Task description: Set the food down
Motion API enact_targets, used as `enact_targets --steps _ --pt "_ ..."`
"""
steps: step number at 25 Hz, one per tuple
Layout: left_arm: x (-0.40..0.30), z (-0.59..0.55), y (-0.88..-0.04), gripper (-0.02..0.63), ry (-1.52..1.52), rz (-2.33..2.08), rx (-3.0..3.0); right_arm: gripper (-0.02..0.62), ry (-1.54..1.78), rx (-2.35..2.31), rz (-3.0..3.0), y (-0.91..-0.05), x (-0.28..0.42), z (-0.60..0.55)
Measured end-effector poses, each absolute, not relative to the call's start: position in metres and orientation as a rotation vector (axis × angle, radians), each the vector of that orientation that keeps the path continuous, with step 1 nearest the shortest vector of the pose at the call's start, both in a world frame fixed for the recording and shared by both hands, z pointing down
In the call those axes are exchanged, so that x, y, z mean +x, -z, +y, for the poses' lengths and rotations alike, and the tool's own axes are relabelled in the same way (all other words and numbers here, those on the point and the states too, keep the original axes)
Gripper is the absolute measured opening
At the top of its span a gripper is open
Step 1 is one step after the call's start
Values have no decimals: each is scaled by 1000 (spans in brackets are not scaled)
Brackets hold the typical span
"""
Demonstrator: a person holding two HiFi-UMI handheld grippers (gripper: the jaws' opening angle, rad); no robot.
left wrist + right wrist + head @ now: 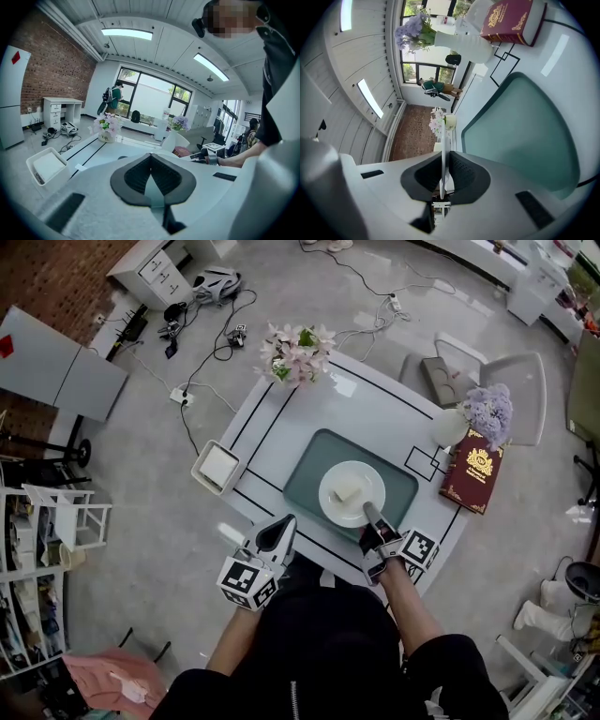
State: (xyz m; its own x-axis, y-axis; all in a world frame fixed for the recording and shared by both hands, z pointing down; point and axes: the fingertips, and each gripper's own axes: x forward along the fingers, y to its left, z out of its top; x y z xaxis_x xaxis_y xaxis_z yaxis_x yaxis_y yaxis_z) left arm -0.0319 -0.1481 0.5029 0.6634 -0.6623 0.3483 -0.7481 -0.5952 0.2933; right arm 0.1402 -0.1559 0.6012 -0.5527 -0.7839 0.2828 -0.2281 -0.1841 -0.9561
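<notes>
The plate (330, 507) sits over the middle of a teal mat (309, 470), with a band of bare mat showing all round it. Whether it rests on the mat or hangs just above cannot be told. On the plate lies the food (349, 491), a small pale block near the centre. It looks roughly square from above, so no long axis can be made out.

The right gripper (370, 510) is clamped narrow on the plate's near-right rim. In the right gripper view the gripper (443, 157) pinches the rim (443, 136) edge-on. It reaches in from the table's near edge and points toward the table's (375, 409) middle.

The left gripper (284, 524) hovers at the near-left edge, just off the mat. Its jaws (151, 159) are together with nothing between them.

The left half of the table is bare between the mat and a pot of pink flowers (296, 354) at the far corner. On the right it is tighter. A white vase of purple flowers (487, 413) and a red book (473, 470) stand just beside each other at the table's edge, near the mat. A white square bin (217, 467) sits just beside the left edge.

The pot (107, 136) bears a word that looks like "Life". The book cover (506, 18) shows a gold crest, and its lettering is too small to read.
</notes>
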Motion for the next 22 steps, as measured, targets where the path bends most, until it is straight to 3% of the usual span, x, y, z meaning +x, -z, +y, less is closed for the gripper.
enact_targets --steps 22 --pt "-75 -131 -512 5 -330 -1233 2376 26 1890 -1165 1674 -670 126 -164"
